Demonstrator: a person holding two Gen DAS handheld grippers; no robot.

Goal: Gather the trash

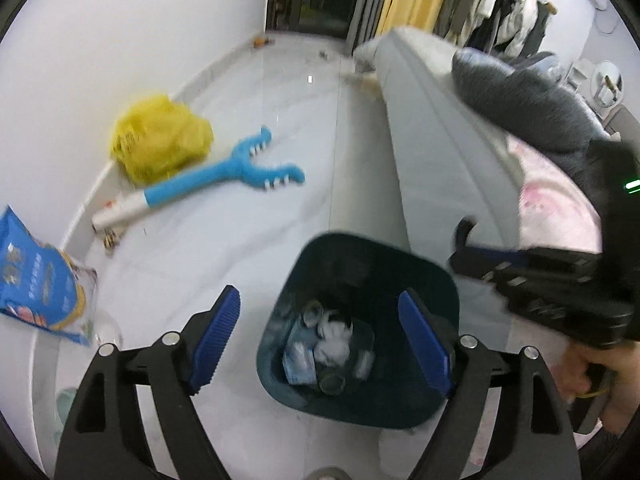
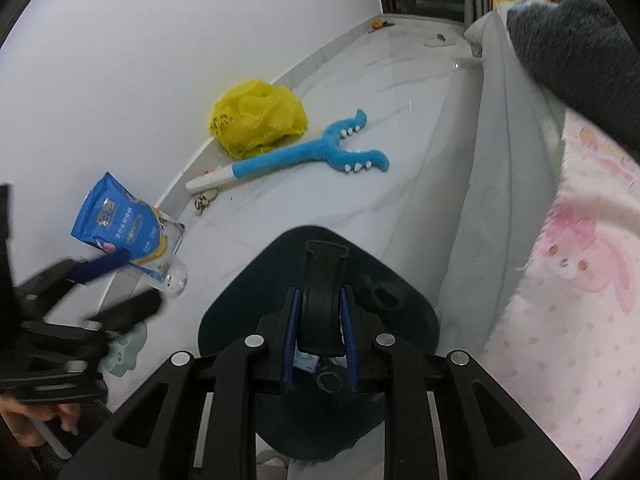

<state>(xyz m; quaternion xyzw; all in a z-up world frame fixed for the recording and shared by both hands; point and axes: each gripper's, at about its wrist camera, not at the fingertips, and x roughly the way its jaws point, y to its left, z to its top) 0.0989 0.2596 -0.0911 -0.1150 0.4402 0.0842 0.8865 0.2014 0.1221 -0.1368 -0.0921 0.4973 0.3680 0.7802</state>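
1. The left gripper (image 1: 320, 344), jaws spread, hovered over the dark teal plastic bin (image 1: 420, 280) holding crumpled trash (image 1: 328, 344).
2. The right gripper (image 2: 319, 340) pinched a black curved strip (image 2: 323, 300) above that bin (image 2: 248, 300).

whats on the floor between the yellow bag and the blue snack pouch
Along the wall between the yellow bag and the blue pouch lies the blue plush toy's white handle end, with a small keyring-like item beside it; clearest in the right wrist view.
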